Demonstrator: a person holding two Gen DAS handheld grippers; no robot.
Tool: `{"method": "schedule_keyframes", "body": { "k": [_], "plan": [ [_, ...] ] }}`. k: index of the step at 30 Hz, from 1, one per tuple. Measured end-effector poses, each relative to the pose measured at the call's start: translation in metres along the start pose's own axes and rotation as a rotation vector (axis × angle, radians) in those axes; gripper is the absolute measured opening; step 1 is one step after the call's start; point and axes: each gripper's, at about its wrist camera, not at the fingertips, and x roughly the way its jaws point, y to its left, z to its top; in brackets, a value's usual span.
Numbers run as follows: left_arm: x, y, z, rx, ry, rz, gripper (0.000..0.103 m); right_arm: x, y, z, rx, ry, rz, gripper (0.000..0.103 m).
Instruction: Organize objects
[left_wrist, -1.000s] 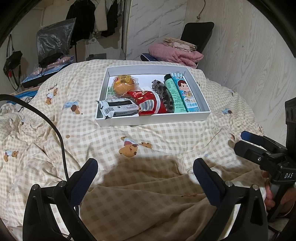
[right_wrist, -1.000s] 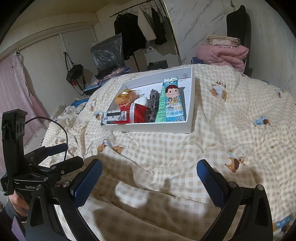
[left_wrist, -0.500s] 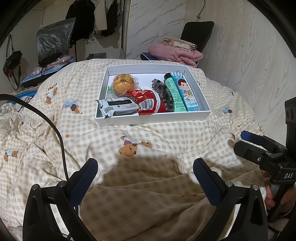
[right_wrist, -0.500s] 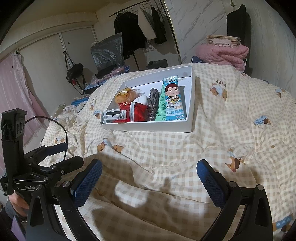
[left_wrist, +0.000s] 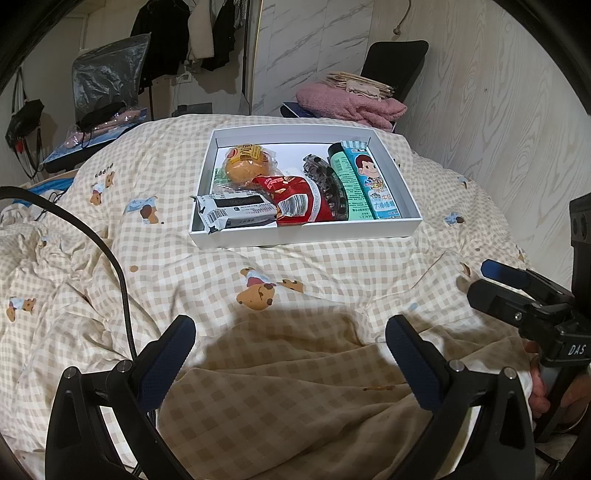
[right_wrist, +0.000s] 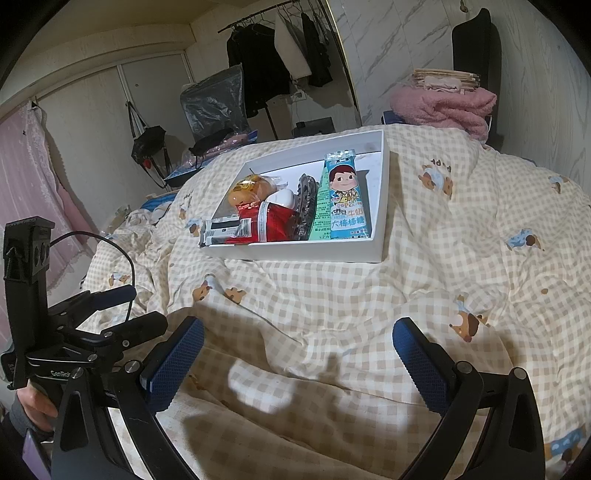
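Nothing has moved; white box (left_wrist: 306, 232) holds snack packets (left_wrist: 295, 199) packed side by side.

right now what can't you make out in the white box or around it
- Green tube: left wrist view, side partly covered by the blue candy pack.
- White thing behind the red packet: right wrist view, mostly hidden; cannot tell what it is.
- Print on the black and white wrapper: too small in both views.
- Box floor under the snacks: covered in both views.
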Motion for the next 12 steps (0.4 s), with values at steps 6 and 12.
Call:
{"method": "schedule_keyframes", "body": {
  "k": [6, 12],
  "plan": [
    [-0.004, 0.0, 0.0, 0.003, -0.026, -0.027, 0.103, 0.0, -0.001, -0.001, 0.001, 0.003, 0.0, 0.103],
    [-0.015, 0.003, 0.005, -0.006, -0.057, -0.008, 0.103, 0.001, -0.001, -0.001, 0.002, 0.004, 0.001, 0.103]
  ]
}}
